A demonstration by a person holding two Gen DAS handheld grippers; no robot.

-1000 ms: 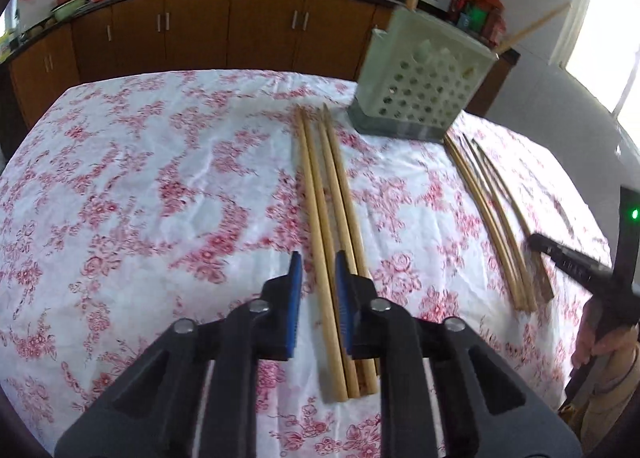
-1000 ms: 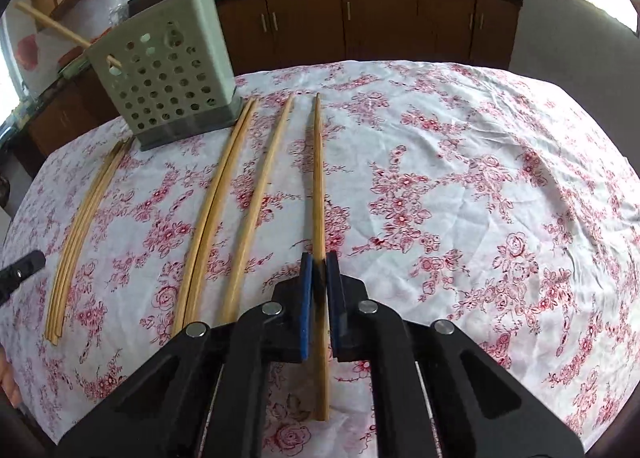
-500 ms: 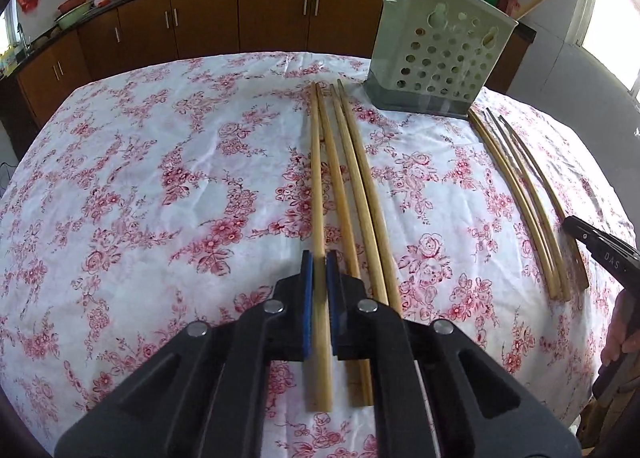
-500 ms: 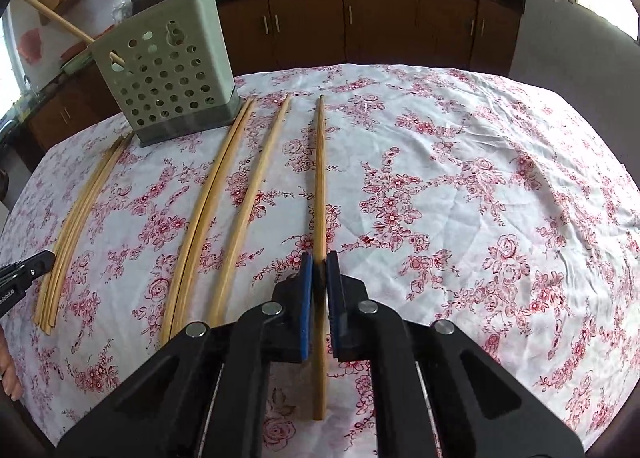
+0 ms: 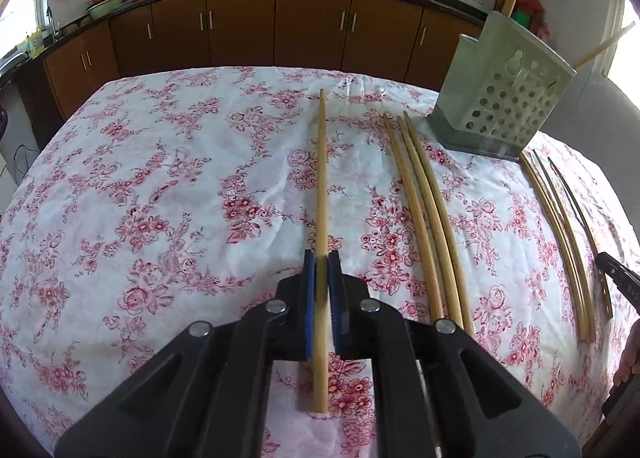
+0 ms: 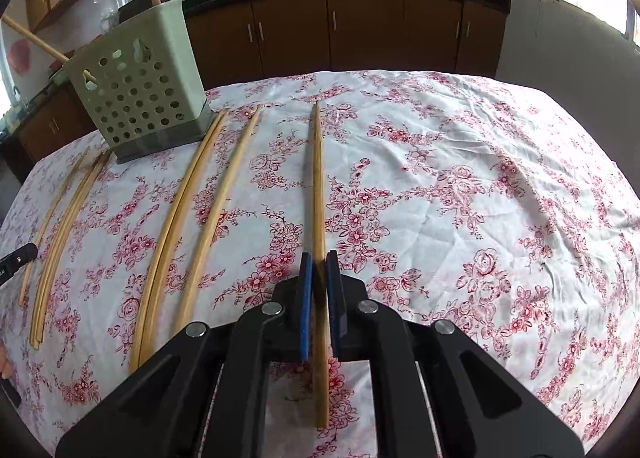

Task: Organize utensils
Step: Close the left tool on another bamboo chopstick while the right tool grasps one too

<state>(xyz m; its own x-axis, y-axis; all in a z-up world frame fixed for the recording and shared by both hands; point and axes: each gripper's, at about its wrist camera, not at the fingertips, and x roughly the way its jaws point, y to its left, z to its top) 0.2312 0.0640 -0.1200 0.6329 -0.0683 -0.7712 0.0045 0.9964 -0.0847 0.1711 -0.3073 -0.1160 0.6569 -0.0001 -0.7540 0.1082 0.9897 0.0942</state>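
Two chopsticks already stand in the green holder (image 5: 500, 98), each gripper (image 5: 321, 270) (image 6: 319, 270) is clenched on one more chopstick (image 5: 321, 178) (image 6: 318, 178), and several others (image 5: 424, 218) lie on the cloth

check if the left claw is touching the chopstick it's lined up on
Touching. The left wrist view shows the left claw shut on the chopstick, both blue pads against its sides.
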